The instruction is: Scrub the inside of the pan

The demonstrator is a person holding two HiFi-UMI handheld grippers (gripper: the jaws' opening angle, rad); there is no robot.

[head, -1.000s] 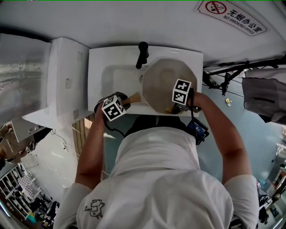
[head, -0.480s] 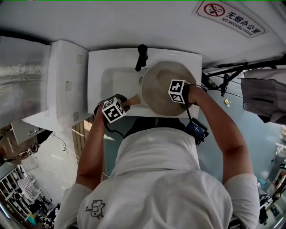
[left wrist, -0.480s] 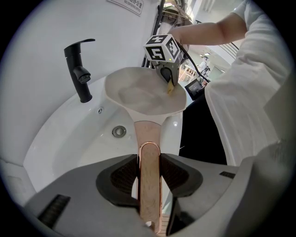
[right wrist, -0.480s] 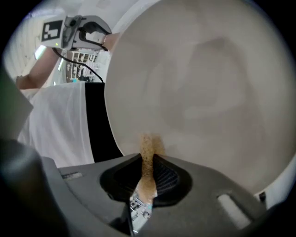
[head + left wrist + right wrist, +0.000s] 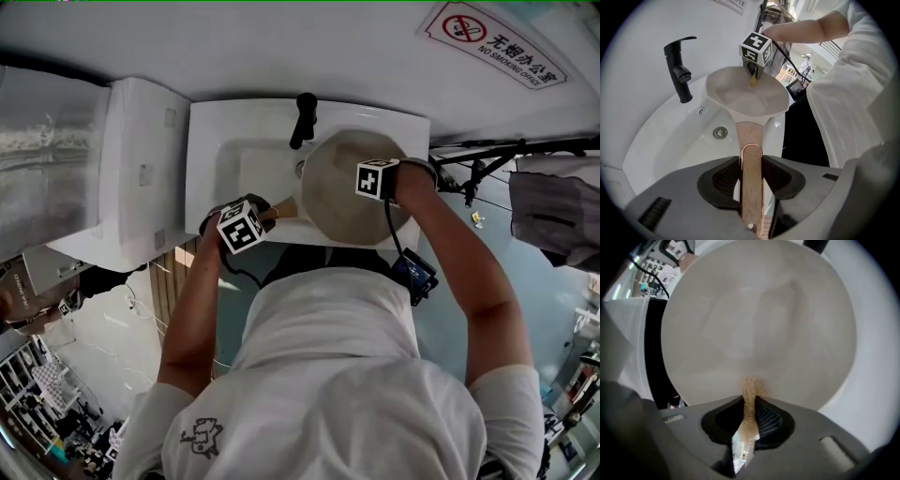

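L tool (image 5: pixel 751 173) clenched on pan (image 5: pixel 337 202) handle (image 5: pixel 751 192), 9 o'clock; R tool (image 5: pixel 749 417) grips brown scrubber (image 5: pixel 751 390) inside pan, twd 3 o'clock.

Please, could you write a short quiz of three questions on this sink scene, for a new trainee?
1. True or false: the left gripper is shut on the handle of the pan.
2. Which colour is the faucet? A white, B black, C red.
3. Fill in: the right gripper holds a brown pad inside the ____.
Key: 1 true; 2 B; 3 pan.
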